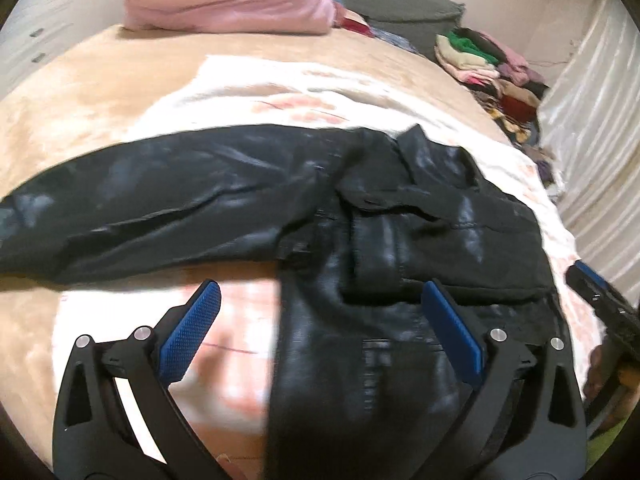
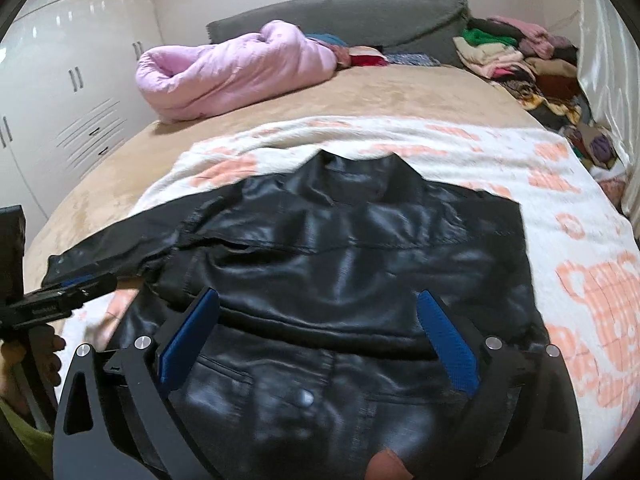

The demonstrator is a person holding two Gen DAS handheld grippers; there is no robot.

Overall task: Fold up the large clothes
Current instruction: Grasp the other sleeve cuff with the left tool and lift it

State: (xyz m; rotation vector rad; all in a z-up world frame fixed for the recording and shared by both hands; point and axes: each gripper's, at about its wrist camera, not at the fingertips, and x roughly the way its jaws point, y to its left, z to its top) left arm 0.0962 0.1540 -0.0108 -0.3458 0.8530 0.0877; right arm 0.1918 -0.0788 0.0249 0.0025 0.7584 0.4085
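Observation:
A black leather jacket (image 1: 360,216) lies flat on a white and peach blanket (image 1: 248,96) on the bed. One sleeve (image 1: 132,200) stretches out to the left. In the right wrist view the jacket (image 2: 352,248) lies collar away from me, with the other side folded in. My left gripper (image 1: 320,300) is open and empty, above the jacket's left edge. My right gripper (image 2: 320,308) is open and empty, above the jacket's lower body. The left gripper also shows in the right wrist view (image 2: 80,284), at the sleeve end. The right gripper shows at the left wrist view's right edge (image 1: 592,280).
A rolled pink quilt (image 2: 236,72) lies at the head of the tan bed (image 2: 400,92), by a grey headboard (image 2: 340,16). A pile of mixed clothes (image 2: 520,64) sits at the far right corner beside a curtain (image 2: 604,60). White wardrobes (image 2: 68,92) stand on the left.

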